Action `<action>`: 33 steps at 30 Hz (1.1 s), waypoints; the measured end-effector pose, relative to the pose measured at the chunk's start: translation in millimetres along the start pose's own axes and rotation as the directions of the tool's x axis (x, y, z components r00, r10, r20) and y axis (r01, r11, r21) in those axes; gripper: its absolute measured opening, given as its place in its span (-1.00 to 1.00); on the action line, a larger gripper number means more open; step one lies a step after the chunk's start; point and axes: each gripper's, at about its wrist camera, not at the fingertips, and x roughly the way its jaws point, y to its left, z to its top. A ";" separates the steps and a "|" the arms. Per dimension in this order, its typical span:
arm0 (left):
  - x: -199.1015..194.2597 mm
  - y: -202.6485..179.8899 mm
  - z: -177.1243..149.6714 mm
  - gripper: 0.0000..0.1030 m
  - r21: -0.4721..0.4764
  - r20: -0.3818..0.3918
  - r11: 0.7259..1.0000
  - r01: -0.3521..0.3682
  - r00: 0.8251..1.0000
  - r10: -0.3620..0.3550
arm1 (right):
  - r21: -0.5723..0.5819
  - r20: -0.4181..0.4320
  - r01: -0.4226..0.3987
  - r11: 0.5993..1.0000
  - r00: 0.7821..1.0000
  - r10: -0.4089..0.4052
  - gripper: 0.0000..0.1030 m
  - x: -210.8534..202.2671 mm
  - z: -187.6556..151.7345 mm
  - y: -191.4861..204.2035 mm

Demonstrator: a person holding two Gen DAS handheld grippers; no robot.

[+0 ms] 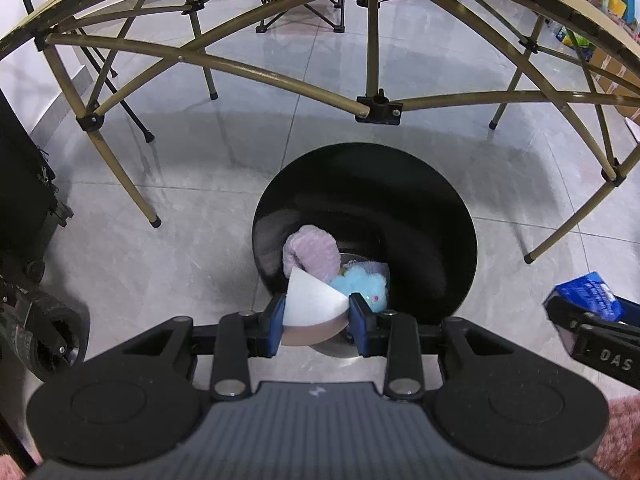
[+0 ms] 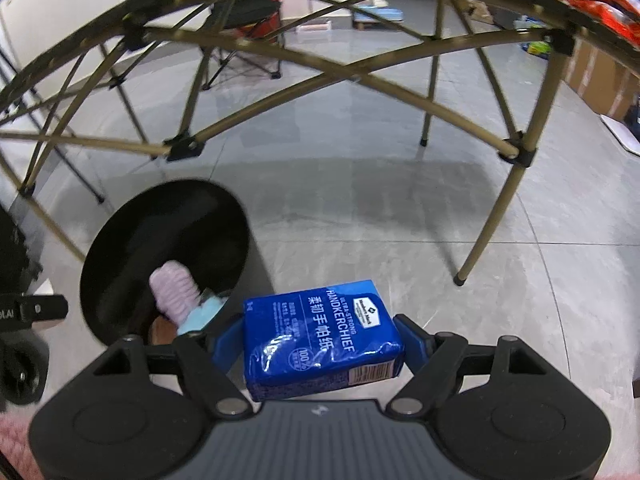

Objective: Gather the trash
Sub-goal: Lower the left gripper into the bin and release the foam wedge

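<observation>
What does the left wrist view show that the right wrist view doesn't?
Only the left wrist view: the left tongs shut on a white paper cone cup, held over the bin, and a black wheeled case.
Only the right wrist view: the printed face of the blue handkerchief tissue pack gripped by the right tongs.
Both: the round black trash bin holding a lilac fuzzy item and a light-blue fluffy item.

Bin (image 1: 420, 216): stood on the floor (image 1: 200, 200) before the folding bench frame (image 1: 378, 106). Inside it, two soft items (one against the other) (image 1: 310, 250). Paper cone (image 1: 314, 300): held above the bin's near rim between the left tongs (image 1: 318, 320). Tissue pack (image 2: 320, 344): held between the right tongs (image 2: 320, 346), right of the bin.
</observation>
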 end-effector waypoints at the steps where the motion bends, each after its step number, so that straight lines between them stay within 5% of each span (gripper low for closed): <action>1: 1.5 -2.4 4.1 -0.34 0.002 0.001 1.000 -0.001 1.000 0.001 | 0.010 0.007 0.006 1.000 1.000 -0.006 0.50 -0.2 1.7 -2.6; 18: 37.6 -46.0 48.7 -0.34 0.042 -0.075 0.999 0.018 0.997 -0.015 | 0.153 0.064 0.074 0.985 0.994 -0.085 0.50 6.2 31.8 -37.1; 33: 59.9 -54.6 54.7 -0.20 0.032 -0.135 0.999 -0.006 0.991 0.010 | 0.194 0.003 0.080 0.978 0.997 -0.083 0.50 23.8 27.7 -50.6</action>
